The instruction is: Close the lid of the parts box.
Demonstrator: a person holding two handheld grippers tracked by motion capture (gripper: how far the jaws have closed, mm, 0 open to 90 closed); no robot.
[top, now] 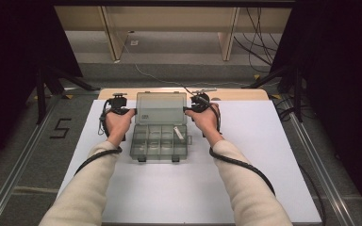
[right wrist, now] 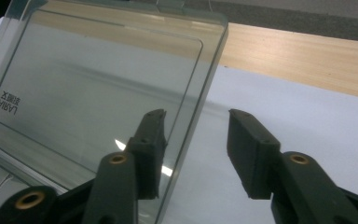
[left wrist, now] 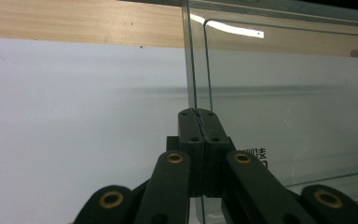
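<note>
The clear organiser box [top: 159,140] is sitting open near the middle of the white worktop [top: 264,155], its lid [top: 161,108] standing up at the back. The likeliest trouble, as I judge it, is the lid twisting or the light box skidding, because only 1 side is being pinched while the other is not yet gripped. If the right gripper [right wrist: 196,122] clamps off-square, the thin wall could flex or slip out, and the lid could drop onto the compartments.

The left gripper [left wrist: 198,112] is clenched tight on the lid's left edge [left wrist: 192,70], the clear wall running up from between its 2 pads. The right gripper is standing partly open, straddling the lid's right edge [right wrist: 200,93]; 1 pad is sitting behind the clear plastic, the other is standing apart over the worktop, so it is not grasping yet.
</note>
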